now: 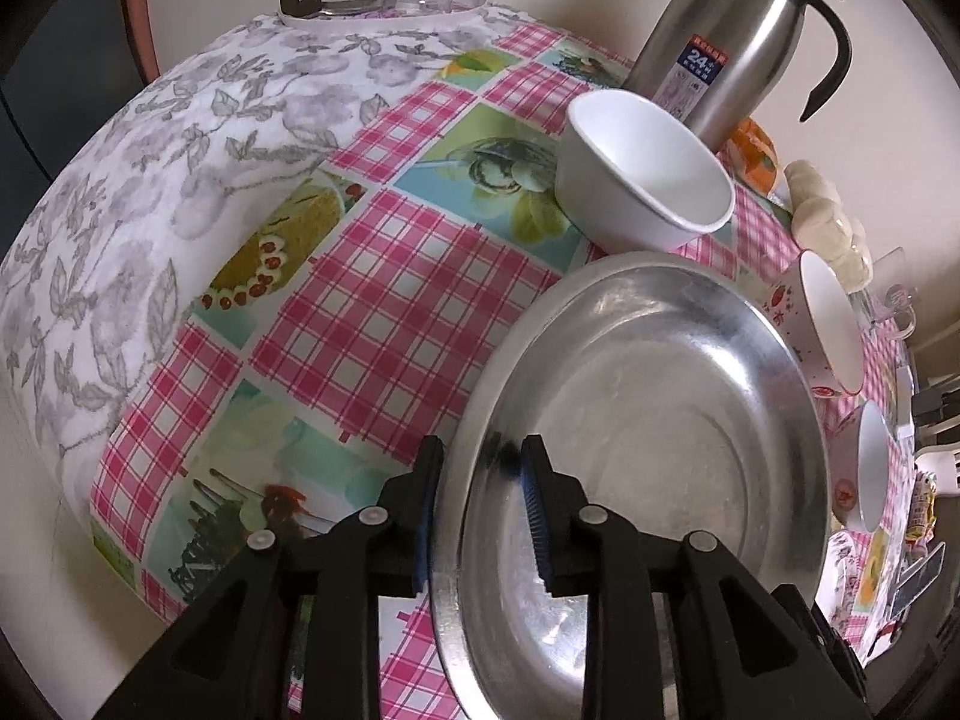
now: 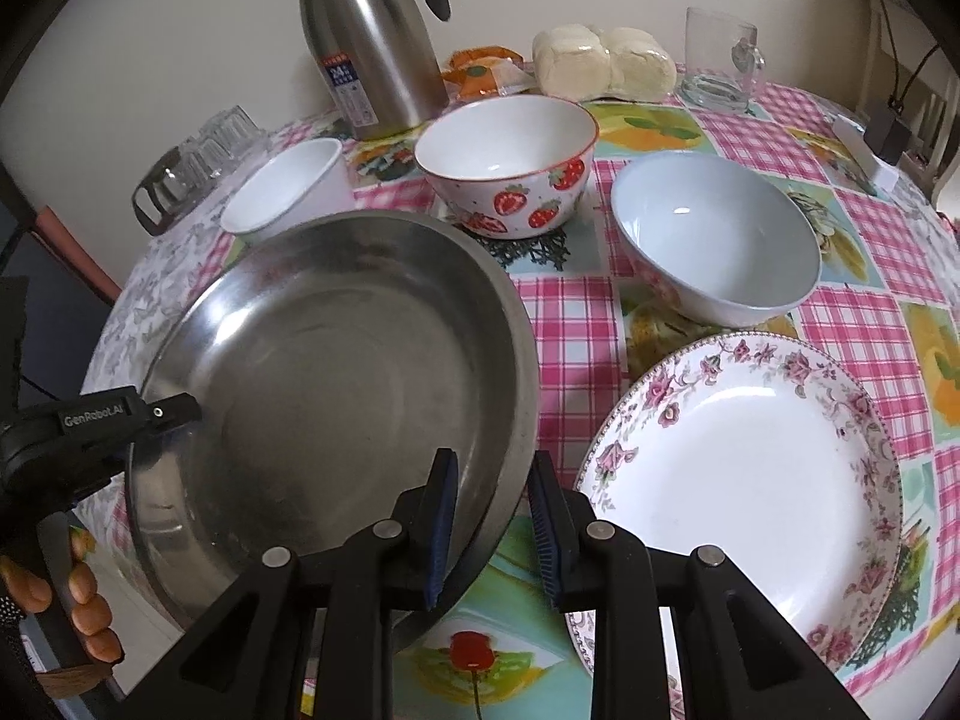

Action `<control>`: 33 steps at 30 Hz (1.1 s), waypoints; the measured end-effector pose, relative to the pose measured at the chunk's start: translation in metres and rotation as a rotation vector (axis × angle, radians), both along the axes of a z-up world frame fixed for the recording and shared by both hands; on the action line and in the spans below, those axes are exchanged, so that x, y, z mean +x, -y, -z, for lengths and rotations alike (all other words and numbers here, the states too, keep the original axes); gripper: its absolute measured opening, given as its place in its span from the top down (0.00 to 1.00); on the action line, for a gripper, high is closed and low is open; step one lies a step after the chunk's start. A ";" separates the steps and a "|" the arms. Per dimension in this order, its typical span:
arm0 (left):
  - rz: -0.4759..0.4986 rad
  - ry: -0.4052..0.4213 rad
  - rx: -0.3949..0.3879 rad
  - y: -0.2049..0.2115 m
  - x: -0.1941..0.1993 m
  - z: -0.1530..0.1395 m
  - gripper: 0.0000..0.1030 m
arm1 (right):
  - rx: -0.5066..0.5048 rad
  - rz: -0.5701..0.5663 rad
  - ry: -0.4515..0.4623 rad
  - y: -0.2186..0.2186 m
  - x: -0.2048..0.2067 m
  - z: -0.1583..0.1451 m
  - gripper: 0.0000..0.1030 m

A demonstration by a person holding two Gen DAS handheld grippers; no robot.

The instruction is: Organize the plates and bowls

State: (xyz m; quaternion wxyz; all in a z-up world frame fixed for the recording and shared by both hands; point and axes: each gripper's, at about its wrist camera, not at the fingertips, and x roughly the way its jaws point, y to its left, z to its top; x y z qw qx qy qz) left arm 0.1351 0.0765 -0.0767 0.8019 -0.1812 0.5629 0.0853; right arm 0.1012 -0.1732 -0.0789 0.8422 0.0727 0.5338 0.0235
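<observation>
- Steel plate (image 2: 336,360): lies at the table's near-left edge, tilted, its right rim raised off the checked tablecloth (image 2: 858,324). In the right wrist view it overlaps the front of the small white bowl (image 2: 282,192).
- Left gripper (image 1: 480,516): its fingers straddle the plate's left rim, one pad outside and one inside. Both pads appear to bear on the metal, so the rim is judged to be clamped.
- Right gripper (image 2: 492,534): fingers apart, straddling the opposite rim. The inner pad is at the rim; the outer pad stands clear of it. Not yet closed.
- Floral plate (image 2: 744,480): flat on the cloth, just right of the right gripper, near but apart from the steel plate.
- Governing relation: the floral plate lies directly rightward of the steel plate. The right gripper is the nearer tool.
- Strawberry bowl (image 2: 510,174) and pale bowl (image 2: 714,240): stand behind, clear of that path.
</observation>
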 end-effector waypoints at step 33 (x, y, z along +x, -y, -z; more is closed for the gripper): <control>0.061 0.061 0.265 0.035 -0.004 -0.034 0.21 | -0.040 0.019 -0.021 0.027 0.012 -0.008 0.20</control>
